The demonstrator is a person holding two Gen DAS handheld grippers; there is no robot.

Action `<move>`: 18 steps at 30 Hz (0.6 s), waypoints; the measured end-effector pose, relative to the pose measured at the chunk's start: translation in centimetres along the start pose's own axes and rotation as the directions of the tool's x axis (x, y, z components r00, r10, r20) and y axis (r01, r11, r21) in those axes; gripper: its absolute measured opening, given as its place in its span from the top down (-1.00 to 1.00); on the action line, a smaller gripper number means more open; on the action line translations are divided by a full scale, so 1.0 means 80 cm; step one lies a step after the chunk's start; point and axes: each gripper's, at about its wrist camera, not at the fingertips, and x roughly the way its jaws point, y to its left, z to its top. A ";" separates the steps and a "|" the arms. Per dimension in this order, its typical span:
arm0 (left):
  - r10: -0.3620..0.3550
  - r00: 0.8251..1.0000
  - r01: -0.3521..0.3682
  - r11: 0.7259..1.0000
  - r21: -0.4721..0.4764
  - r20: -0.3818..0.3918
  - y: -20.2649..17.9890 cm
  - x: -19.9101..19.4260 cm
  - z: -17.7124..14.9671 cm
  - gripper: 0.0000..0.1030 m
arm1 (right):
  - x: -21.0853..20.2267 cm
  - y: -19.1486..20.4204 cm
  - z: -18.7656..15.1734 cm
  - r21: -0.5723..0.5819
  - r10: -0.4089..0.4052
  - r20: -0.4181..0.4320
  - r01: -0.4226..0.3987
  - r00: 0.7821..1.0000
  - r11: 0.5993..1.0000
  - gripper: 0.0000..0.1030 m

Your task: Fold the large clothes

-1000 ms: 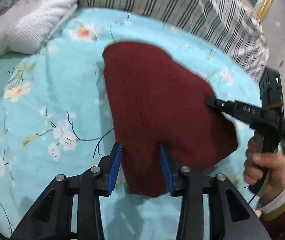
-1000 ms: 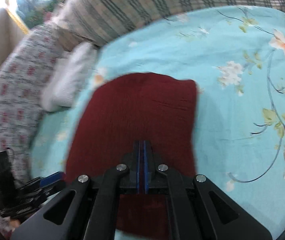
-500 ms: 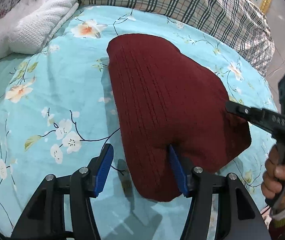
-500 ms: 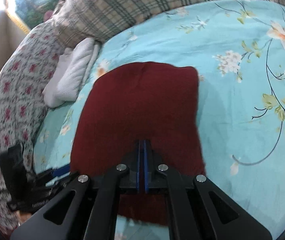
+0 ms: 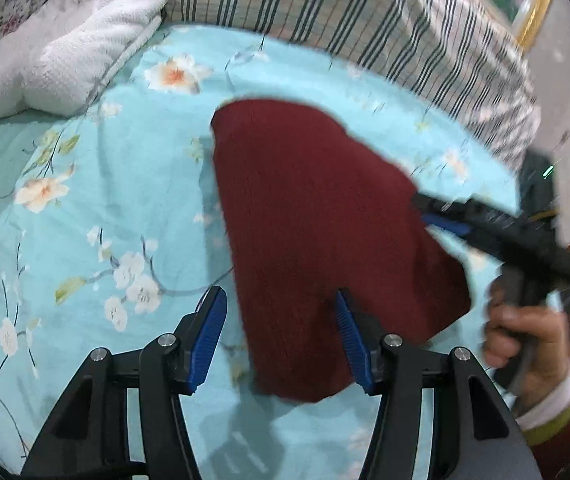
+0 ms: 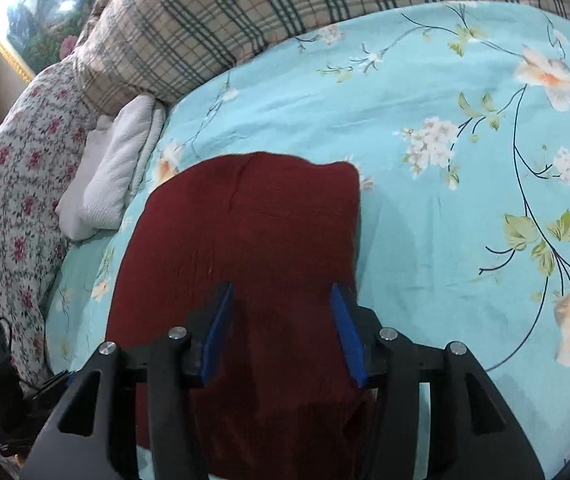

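We have the dark red sweater (image 5: 325,240) folded into a compact slab on the bed (image 5: 105,200). Our left hand-held gripper (image 5: 281,332) and right hand-held gripper (image 6: 281,332) both gape wide, holding nothing. We judge only tidying or setting aside remains.

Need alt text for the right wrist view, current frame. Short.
Right gripper, jaws open, hangs over a folded dark red knit garment lying on a light blue floral bedsheet. A white folded towel and a plaid pillow sit beyond it, with a floral quilt at left.
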 end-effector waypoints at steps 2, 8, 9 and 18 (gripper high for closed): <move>-0.010 1.000 0.010 1.000 -0.020 0.015 0.003 -0.003 0.013 -0.22 | -0.003 -0.006 0.007 0.021 0.000 0.020 0.000 1.000 1.000 0.01; -0.001 1.000 0.000 0.998 -0.062 -0.018 0.004 0.032 0.036 -0.22 | 0.030 -0.025 0.028 0.089 0.054 -0.049 -0.049 0.997 0.995 0.01; 0.005 1.000 -0.007 0.998 -0.066 -0.030 0.004 0.039 0.037 -0.22 | 0.038 -0.023 0.030 0.092 0.080 -0.070 -0.073 0.994 0.993 0.27; -0.001 0.998 -0.004 0.997 -0.082 -0.062 0.007 0.066 0.040 -0.30 | 0.023 -0.021 0.021 0.057 0.021 -0.020 -0.020 1.000 0.998 0.65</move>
